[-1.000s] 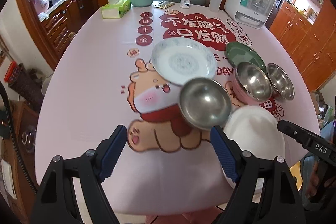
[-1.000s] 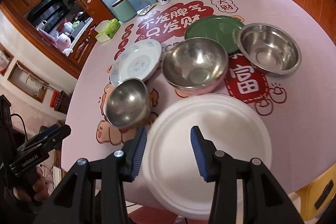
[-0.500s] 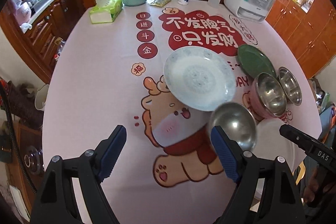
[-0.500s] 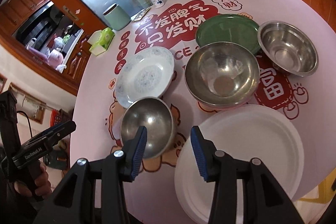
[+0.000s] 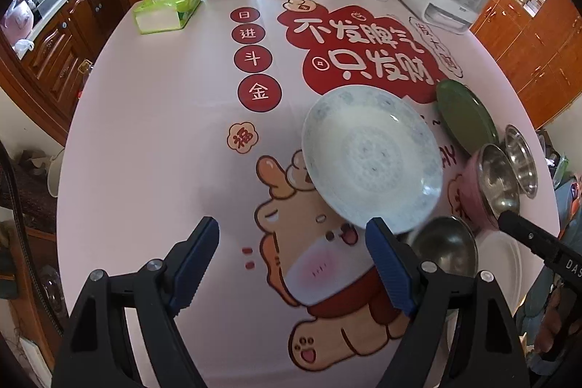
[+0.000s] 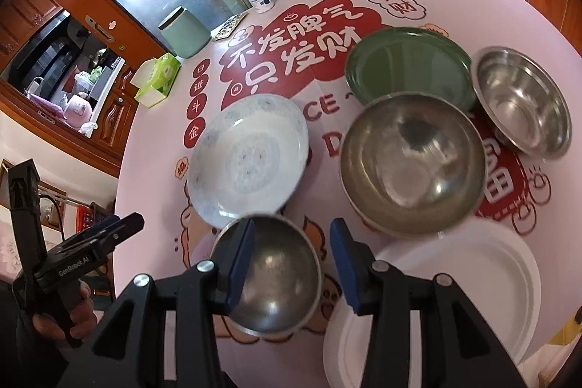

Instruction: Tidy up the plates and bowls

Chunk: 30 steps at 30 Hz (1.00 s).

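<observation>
The right tongs, half open and holding nothing, straddle the rim of the small round steel bowl at the bench's near edge, the left tongs gape empty, so gripping that rim looks next.
</observation>
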{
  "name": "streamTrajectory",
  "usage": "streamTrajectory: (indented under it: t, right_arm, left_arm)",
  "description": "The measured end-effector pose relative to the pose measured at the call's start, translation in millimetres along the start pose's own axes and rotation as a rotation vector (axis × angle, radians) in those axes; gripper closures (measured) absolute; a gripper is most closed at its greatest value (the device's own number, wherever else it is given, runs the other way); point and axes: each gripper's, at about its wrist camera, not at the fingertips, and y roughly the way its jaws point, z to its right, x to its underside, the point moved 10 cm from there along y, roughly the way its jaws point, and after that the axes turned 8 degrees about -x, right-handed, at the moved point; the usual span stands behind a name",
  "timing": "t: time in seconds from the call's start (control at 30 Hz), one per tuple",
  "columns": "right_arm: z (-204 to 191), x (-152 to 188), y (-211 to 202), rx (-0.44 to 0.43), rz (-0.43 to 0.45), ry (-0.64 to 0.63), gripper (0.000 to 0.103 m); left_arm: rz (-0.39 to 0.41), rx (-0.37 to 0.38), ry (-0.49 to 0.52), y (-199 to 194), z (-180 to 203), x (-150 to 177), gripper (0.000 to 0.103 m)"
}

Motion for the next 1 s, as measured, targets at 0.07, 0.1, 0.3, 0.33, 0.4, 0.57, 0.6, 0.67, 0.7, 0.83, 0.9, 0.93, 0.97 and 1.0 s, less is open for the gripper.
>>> streamTrajectory:
  t: [0.07,0.1,0.3,0.33,0.4,0.57,0.6,0.67,0.7,0.83,0.9,0.93,0.97,1.0]
  right_arm:
    - [-1,-8,7,0.002,-0.004,-0.005,0.06]
    - [-2,-12,10,0.002,-0.008,-0.008,0.06]
    - [-6,-32,30,-0.001,-0.031,-0.026,0.06]
    - [-5,-36,35,0.0,-0.035,-0.026,0.06]
    - [-5,-40,42,-0.009,-0.046,-0.021,0.06]
    - [-2,-48,62,-0.004,-0.078,-0.034,0.06]
    - [-1,-50,64,-0.004,-0.08,-0.032,0.06]
    - [2,-53,70,0.002,-0.084,-0.031,0.06]
    - [3,-54,71,0.004,-0.086,-0.031,0.06]
    - [9,-56,80,0.014,-0.104,-0.024,0.06]
    - [11,-57,84,0.013,-0.11,-0.021,0.06]
    - [10,-59,85,0.009,-0.108,-0.024,0.06]
    - [9,-60,86,0.009,-0.111,-0.026,0.06]
    - [10,-60,88,0.011,-0.114,-0.027,0.06]
  left_arm:
    - [-0.019,-0.002,0.002,11,0,-4,0.021]
    - [-0.029,-0.005,0.0,17,0,-6,0.021]
    - [-0.053,0.005,-0.027,37,2,-17,0.021]
    - [-0.057,0.007,-0.032,40,3,-18,0.021]
    - [-0.069,0.016,-0.044,46,5,-17,0.021]
    - [-0.08,0.042,-0.078,61,12,-20,0.021]
    - [-0.081,0.044,-0.082,63,13,-21,0.021]
    - [-0.084,0.051,-0.094,68,15,-20,0.021]
    - [-0.087,0.058,-0.101,70,17,-20,0.021]
    - [-0.114,0.075,-0.123,81,21,-14,0.021]
    - [-0.122,0.08,-0.129,85,22,-11,0.021]
    - [-0.128,0.084,-0.132,88,23,-10,0.021]
    - [-0.132,0.09,-0.134,90,25,-10,0.021]
    - [-0.135,0.092,-0.134,91,25,-10,0.021]
